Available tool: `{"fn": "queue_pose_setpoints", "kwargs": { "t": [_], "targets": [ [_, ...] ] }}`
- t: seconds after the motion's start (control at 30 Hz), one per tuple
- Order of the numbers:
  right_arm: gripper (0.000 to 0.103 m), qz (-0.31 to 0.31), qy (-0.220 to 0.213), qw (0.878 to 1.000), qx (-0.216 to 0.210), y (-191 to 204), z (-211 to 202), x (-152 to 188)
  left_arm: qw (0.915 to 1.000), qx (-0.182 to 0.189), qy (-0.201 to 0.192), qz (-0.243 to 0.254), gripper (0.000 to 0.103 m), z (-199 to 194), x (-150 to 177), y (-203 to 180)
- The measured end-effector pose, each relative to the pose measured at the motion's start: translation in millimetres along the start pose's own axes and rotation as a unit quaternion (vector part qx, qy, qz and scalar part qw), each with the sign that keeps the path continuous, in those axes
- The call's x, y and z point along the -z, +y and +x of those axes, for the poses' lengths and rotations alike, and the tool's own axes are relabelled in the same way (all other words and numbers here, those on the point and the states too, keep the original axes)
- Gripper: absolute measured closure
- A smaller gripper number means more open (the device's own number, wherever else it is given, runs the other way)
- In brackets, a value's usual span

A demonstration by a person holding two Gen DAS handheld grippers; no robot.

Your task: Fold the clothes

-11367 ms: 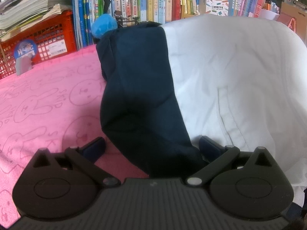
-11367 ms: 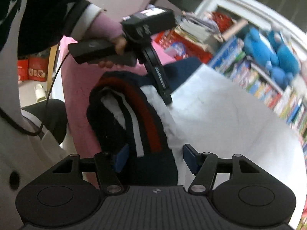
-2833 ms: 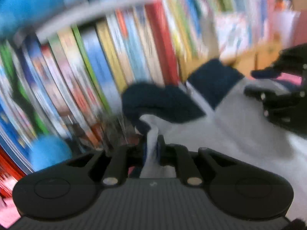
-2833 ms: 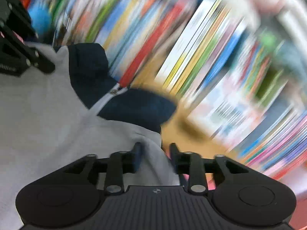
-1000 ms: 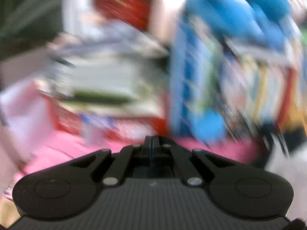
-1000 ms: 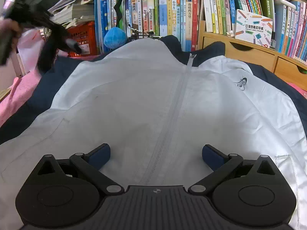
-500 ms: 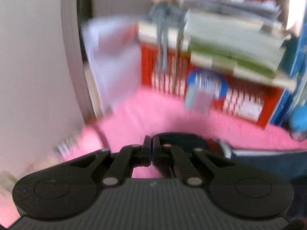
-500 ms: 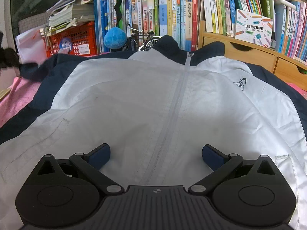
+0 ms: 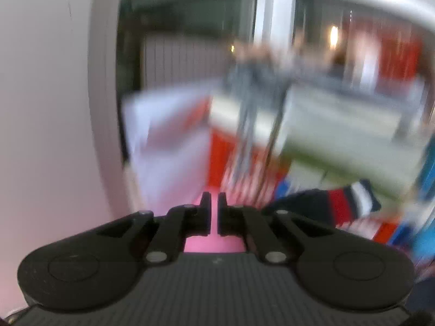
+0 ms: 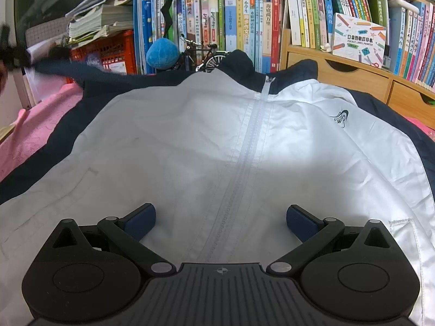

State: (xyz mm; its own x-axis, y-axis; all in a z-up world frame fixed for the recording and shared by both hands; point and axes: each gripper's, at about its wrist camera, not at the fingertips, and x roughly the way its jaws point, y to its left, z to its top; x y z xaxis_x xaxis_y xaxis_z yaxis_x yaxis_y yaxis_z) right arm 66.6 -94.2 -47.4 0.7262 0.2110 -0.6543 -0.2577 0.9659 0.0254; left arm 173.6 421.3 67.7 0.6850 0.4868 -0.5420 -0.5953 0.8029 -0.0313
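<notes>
A white jacket with navy sleeves and collar lies front up, zipped, on the pink sheet. My right gripper is open and hovers over its lower front, straddling the zipper. The jacket's left sleeve stretches out to the far left, where the left gripper shows blurred at the frame edge. In the blurred left wrist view, my left gripper has its jaws a narrow gap apart with nothing seen between them; the striped sleeve cuff hangs just right of it.
A bookshelf packed with books lines the back. A red crate under stacked papers, a blue plush ball and a small model bicycle stand behind the collar. A wooden drawer unit is at the right.
The left gripper has swung out left and upward, drawing the navy sleeve straight, and its jaws have parted slightly with the cuff now beside them. The right gripper has not moved.
</notes>
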Motion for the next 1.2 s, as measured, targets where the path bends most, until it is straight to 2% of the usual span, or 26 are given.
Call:
{"fn": "queue_pose_setpoints", "kwargs": {
  "t": [0.07,0.13,0.23,0.3,0.37,0.43,0.53,0.63,0.67,0.73,0.8,0.83,0.87,0.93,1.03,1.1,1.17,1.2],
  "targets": [
    [0.000,0.000,0.000,1.000,0.001,1,0,0,0.9989,-0.007,0.047,0.003,0.087,16,21,-1],
    [0.000,0.000,0.000,1.000,0.001,1,0,0,0.9984,-0.013,0.055,0.003,0.087,17,34,-2],
    [0.000,0.001,0.000,1.000,0.001,1,0,0,0.9998,0.006,0.021,-0.002,0.087,1,36,-10],
    [0.000,0.001,0.000,1.000,0.001,1,0,0,0.9978,0.061,-0.005,0.025,0.086,-18,36,-24],
    [0.000,0.001,0.000,1.000,0.002,1,0,0,0.9877,0.135,-0.012,0.078,0.084,-40,47,-48],
    [0.000,0.001,0.000,1.000,0.002,1,0,0,0.9713,0.203,-0.009,0.123,0.084,-60,65,-75],
    [0.000,0.001,0.000,1.000,0.002,1,0,0,0.9486,0.273,0.023,0.159,0.083,-76,102,-126],
    [0.000,0.001,0.000,1.000,0.002,1,-1,0,0.9280,0.319,0.042,0.188,0.083,-82,135,-175],
    [0.000,0.001,0.000,1.000,0.002,1,-1,0,0.9263,0.317,0.041,0.199,0.083,-79,142,-187],
    [0.000,0.001,0.000,1.000,0.002,0,-1,0,0.9285,0.292,0.045,0.224,0.083,-74,152,-204],
    [0.000,0.001,0.001,1.000,0.002,1,-1,0,0.9299,0.262,0.049,0.254,0.080,-65,158,-205],
    [0.000,0.001,0.001,1.000,0.003,1,-1,0,0.9291,0.253,0.037,0.267,0.074,-63,159,-198],
    [0.000,0.002,0.001,1.000,0.003,1,-1,-1,0.9325,0.234,0.031,0.274,0.069,-60,158,-189],
    [0.000,0.002,0.001,1.000,0.002,0,-1,-1,0.9427,0.177,0.028,0.281,0.069,-49,151,-169],
    [0.000,0.002,0.001,1.000,0.002,0,-2,-1,0.9649,0.074,0.037,0.249,0.070,-15,130,-117],
    [0.000,0.002,0.001,1.000,0.002,0,-2,-1,0.9737,0.009,0.055,0.221,0.070,10,110,-89],
    [0.000,0.002,0.001,1.000,0.002,0,-2,0,0.9802,-0.024,0.079,0.180,0.070,30,88,-62],
    [0.000,0.002,0.001,1.000,0.002,0,-2,0,0.9837,-0.028,0.083,0.157,0.070,34,79,-52]
  ]
}}
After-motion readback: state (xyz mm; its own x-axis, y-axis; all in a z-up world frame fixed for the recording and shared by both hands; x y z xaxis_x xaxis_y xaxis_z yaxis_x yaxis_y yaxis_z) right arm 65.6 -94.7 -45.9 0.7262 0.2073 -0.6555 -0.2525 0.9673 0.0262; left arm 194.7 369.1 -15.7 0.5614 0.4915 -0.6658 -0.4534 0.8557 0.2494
